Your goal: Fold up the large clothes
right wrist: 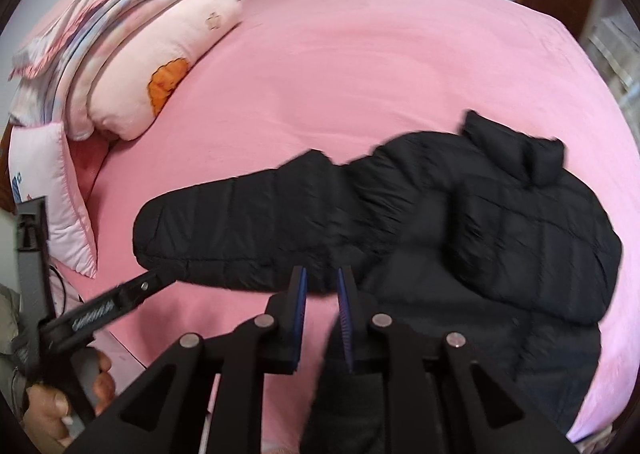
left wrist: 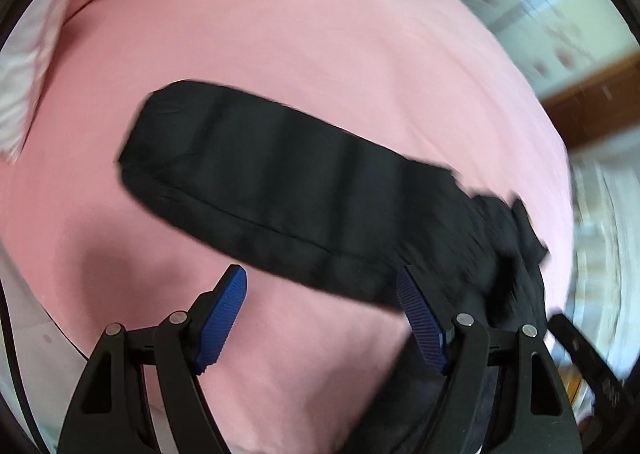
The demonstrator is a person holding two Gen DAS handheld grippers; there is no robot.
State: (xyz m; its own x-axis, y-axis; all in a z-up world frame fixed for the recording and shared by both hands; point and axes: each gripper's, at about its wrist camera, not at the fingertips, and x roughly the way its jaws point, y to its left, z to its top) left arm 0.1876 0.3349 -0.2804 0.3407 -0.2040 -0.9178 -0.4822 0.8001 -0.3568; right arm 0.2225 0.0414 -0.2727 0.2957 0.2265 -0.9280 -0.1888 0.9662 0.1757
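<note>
Blue ribbed pads line both tools. The right gripper [right wrist: 322, 296] hangs just above the near edge of the black puffer jacket [right wrist: 460, 222], its jaws parted by a narrow gap with nothing pinched between them, only pink sheet showing through. The left gripper [left wrist: 322, 308] stands wide open, empty, over the same near edge, further along the sleeve [left wrist: 256, 174]; in the right wrist view its fingertips [right wrist: 160, 278] reach the cuff end.

The jacket lies on the pink bed sheet [right wrist: 360, 66], collar away from the person, 1 sleeve stretched out straight from the body toward the stacked bedding [right wrist: 132, 54], which sits well beyond the cuff. Judged from this, folding has barely started: the sleeve is laid flat but not turned in, and the body is still a loose heap. Sleeve fold, second side and the final halving all appear left.

Both tools tilt steeply down at the jacket; a hand [right wrist: 52, 410] grips the left handle on the sleeve's near side.
</note>
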